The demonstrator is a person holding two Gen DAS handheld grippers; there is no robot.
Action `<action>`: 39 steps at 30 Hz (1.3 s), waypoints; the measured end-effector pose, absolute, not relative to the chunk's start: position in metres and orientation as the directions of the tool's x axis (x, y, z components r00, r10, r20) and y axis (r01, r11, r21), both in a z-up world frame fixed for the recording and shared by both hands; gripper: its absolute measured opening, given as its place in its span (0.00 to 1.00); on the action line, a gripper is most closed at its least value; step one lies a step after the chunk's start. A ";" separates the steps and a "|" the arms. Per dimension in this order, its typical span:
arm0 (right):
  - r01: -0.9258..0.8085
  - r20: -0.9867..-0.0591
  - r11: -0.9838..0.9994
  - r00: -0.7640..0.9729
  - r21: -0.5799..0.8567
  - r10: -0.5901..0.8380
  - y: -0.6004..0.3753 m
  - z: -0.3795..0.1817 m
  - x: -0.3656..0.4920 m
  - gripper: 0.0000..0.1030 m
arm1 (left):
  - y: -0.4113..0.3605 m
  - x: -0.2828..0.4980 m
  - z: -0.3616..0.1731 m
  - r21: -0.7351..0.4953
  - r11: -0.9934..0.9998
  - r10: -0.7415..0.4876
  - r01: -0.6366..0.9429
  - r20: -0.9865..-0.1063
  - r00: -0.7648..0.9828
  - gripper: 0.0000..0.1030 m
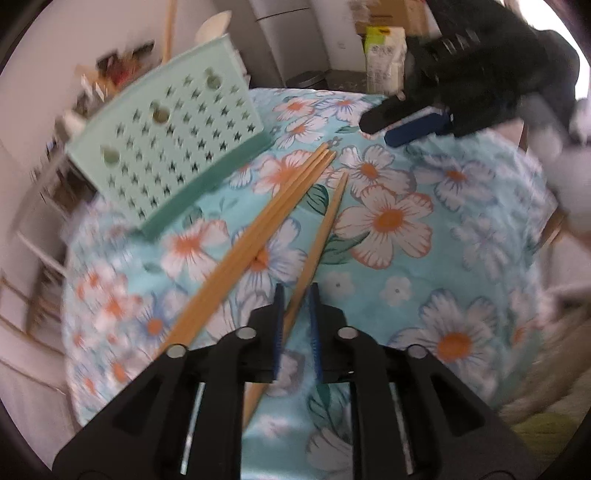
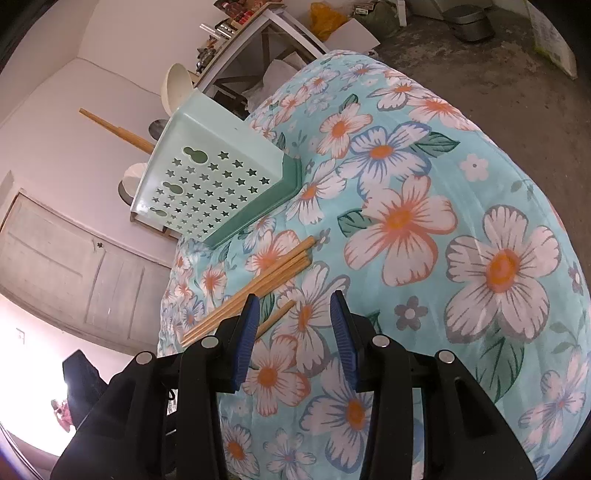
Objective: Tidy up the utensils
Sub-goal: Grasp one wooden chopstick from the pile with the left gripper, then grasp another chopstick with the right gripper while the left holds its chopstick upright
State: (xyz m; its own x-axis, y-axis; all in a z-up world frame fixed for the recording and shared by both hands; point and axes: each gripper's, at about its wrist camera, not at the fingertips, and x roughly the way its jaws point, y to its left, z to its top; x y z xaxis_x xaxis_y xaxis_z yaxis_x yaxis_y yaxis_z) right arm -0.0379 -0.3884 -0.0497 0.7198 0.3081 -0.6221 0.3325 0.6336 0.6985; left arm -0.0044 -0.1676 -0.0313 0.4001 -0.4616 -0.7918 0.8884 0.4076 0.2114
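Observation:
A mint-green utensil holder (image 1: 173,147) (image 2: 207,184) with star-shaped holes stands at the far left of the table. A wooden stick (image 2: 110,125) and a white spoon (image 2: 177,85) poke out of its top. Beside it a bundle of wooden chopsticks (image 1: 251,240) (image 2: 258,288) lies on the cloth. A single chopstick (image 1: 328,221) (image 2: 282,312) lies apart from them and runs between the narrow jaws of my left gripper (image 1: 296,295). It leans by the left pad, with a gap at the right pad. My right gripper (image 2: 295,306) (image 1: 380,130) hovers open over the cloth, holding nothing.
A blue floral tablecloth (image 1: 424,277) (image 2: 461,166) covers the round table, which drops off on all sides. Behind it stand a cluttered shelf (image 2: 251,29), a grey bin (image 2: 469,22) on the floor, and a pale door (image 2: 74,266) on the left.

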 end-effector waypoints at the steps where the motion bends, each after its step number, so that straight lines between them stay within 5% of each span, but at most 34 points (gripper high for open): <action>1: 0.334 -0.623 0.631 0.719 0.700 0.310 -0.388 -0.050 -0.038 0.38 | -0.165 -0.001 -0.029 0.154 0.419 -0.480 0.895 -0.799 0.363 0.21; 5: 0.342 -0.625 0.624 0.715 0.703 0.312 -0.388 -0.053 -0.037 0.38 | -0.166 0.007 -0.021 0.048 0.444 -0.525 0.895 -0.795 0.303 0.31; 16: 0.353 -0.601 0.573 0.729 0.740 0.327 -0.399 -0.060 -0.046 0.38 | -0.220 0.016 -0.037 0.126 0.415 -0.452 0.901 -0.831 0.325 0.30; 23: 0.355 -0.583 0.540 0.738 0.764 0.341 -0.401 -0.063 -0.051 0.38 | -0.229 0.019 -0.035 0.099 0.431 -0.457 0.897 -0.833 0.311 0.08; 39: 0.357 -0.473 0.321 0.759 0.877 0.448 -0.405 -0.074 -0.019 0.38 | -0.133 0.065 0.001 -0.290 0.627 -0.636 0.723 -0.726 0.261 0.05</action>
